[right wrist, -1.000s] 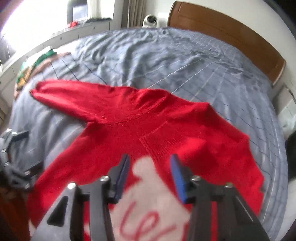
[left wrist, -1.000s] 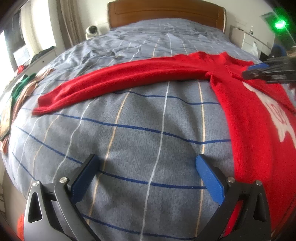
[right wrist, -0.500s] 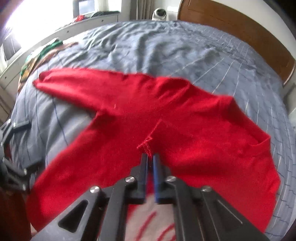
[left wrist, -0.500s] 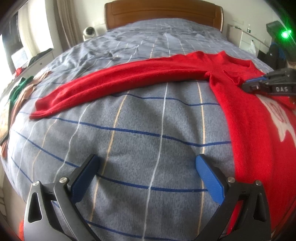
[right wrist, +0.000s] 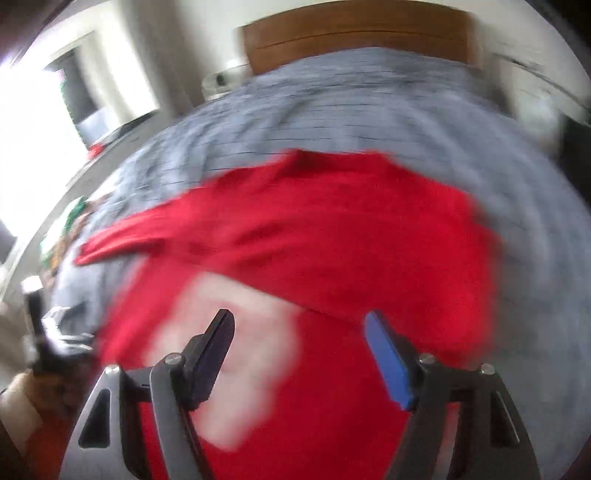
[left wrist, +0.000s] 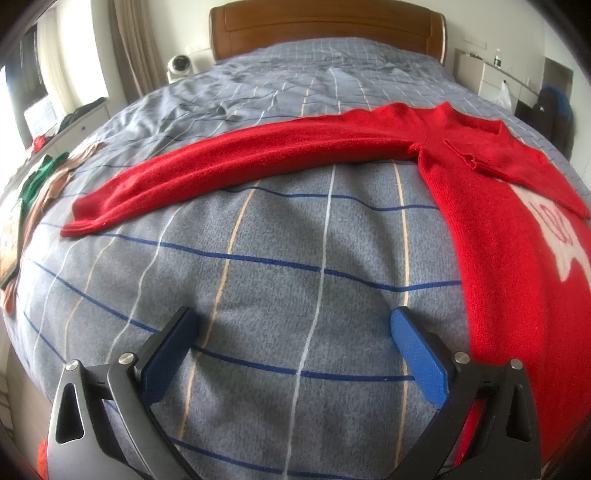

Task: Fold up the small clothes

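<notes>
A red sweater point(left wrist: 495, 206) with a white print lies flat on the bed. Its left sleeve point(left wrist: 236, 162) stretches out to the left. Its right sleeve is folded across the chest, with the cuff point(left wrist: 469, 160) near the collar. My left gripper point(left wrist: 295, 332) is open and empty over bare bedspread, left of the sweater's side edge. In the blurred right wrist view my right gripper point(right wrist: 299, 328) is open and empty above the sweater point(right wrist: 351, 236), over its white print point(right wrist: 236, 332).
The bed has a grey-blue checked bedspread point(left wrist: 280, 258) and a wooden headboard point(left wrist: 325, 22). Green and brown clothes point(left wrist: 40, 184) lie at the bed's left edge. A small white device point(left wrist: 179, 66) stands by the headboard. White cabinets point(left wrist: 491, 77) stand at the right.
My right gripper, shut on the sleeve cuff half a second ago, has opened, let it go and pulled back out of the left view. The left gripper has stayed put.
</notes>
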Demonstrator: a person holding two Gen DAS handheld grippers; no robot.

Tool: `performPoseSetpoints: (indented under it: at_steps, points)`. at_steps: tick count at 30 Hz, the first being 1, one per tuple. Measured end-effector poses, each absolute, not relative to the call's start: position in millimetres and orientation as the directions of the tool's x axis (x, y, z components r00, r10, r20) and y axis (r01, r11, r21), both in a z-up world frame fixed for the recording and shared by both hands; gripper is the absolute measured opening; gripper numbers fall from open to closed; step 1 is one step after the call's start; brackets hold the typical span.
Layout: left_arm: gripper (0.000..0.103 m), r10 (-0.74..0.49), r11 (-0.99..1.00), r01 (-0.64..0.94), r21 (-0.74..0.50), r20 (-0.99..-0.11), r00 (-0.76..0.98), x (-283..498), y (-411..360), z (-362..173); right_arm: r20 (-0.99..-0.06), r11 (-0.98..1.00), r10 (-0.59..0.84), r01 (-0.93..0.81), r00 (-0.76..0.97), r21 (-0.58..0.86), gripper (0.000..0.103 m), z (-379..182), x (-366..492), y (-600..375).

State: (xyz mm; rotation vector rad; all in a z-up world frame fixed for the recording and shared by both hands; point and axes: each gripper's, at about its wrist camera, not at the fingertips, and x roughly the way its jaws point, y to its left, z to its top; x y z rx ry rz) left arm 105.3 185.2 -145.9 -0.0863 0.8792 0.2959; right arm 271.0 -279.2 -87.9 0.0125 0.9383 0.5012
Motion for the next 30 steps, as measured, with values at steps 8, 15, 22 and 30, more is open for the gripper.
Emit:
performPoseSetpoints:
  at_steps: [8,15,22,30]
  points:
    - [0.103,0.232,0.953,-0.299,0.054,-0.765,0.601,106,186,-146,-0.792,0.977,0.180,-0.015,0.583,0.211,0.078,-125,242,-437]
    - [0.103,0.241,0.951,-0.305,0.059,-0.759,0.604,105,185,-147,-0.772,0.974,0.164,0.023,0.614,0.225,0.085,-151,228,-449]
    - [0.103,0.237,0.950,-0.307,0.054,-0.766,0.597,106,185,-146,-0.762,0.979,0.147,0.017,0.631,0.203,0.099,-162,226,-440]
    - [0.103,0.231,0.952,-0.303,0.053,-0.773,0.591,109,187,-147,-0.760,0.988,0.109,0.013,0.640,0.152,0.103,-168,229,-431]
